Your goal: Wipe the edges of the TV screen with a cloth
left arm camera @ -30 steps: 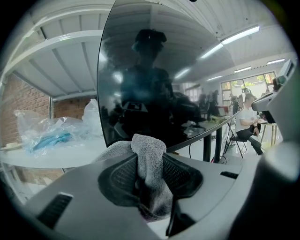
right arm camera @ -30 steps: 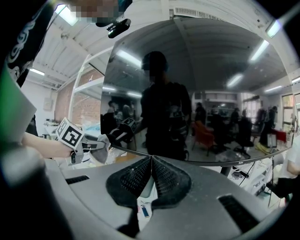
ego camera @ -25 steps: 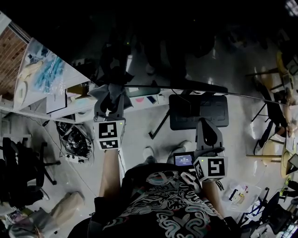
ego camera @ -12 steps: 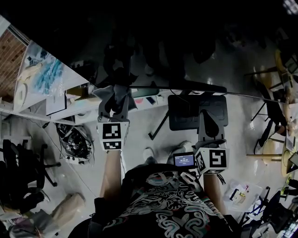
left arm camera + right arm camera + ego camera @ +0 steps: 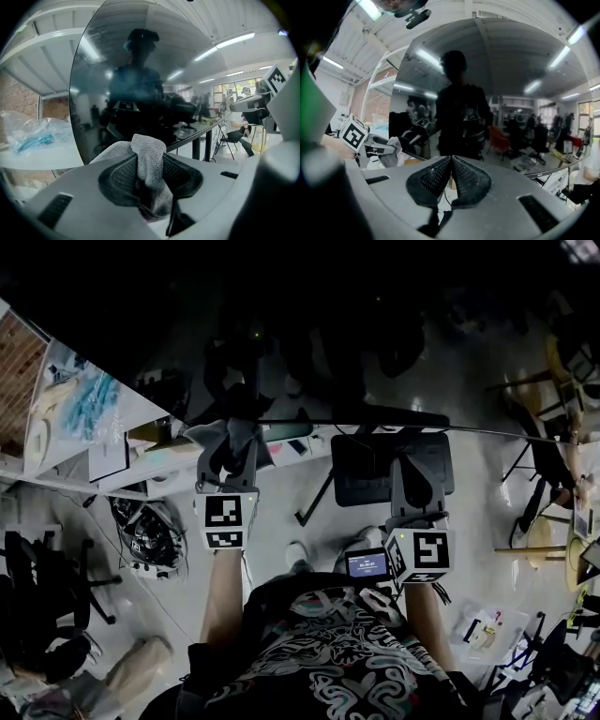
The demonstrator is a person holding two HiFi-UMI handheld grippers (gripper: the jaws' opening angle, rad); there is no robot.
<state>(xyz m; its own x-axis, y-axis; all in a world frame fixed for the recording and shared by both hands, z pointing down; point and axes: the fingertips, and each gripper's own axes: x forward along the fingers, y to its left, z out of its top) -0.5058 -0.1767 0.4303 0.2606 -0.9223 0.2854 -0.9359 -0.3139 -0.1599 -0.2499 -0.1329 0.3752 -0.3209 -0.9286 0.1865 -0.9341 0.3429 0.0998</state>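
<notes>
The TV screen is a dark, mirror-like panel across the top of the head view; its edge runs left to right in front of me. My left gripper is shut on a grey cloth, and the cloth lies against the screen's edge near its left end. In the left gripper view the cloth bulges up from between the jaws, close to the screen. My right gripper is shut and holds nothing, its tip just short of the edge, further right. Its jaws meet in the right gripper view.
A white shelf with a clear plastic bag stands at the left, beside the screen. A black chair seat and a tangle of cables are on the floor below. More chairs stand at the right.
The left gripper and its cloth have shifted slightly to the right along the screen's edge. The right gripper has moved a little forward, toward the screen.
</notes>
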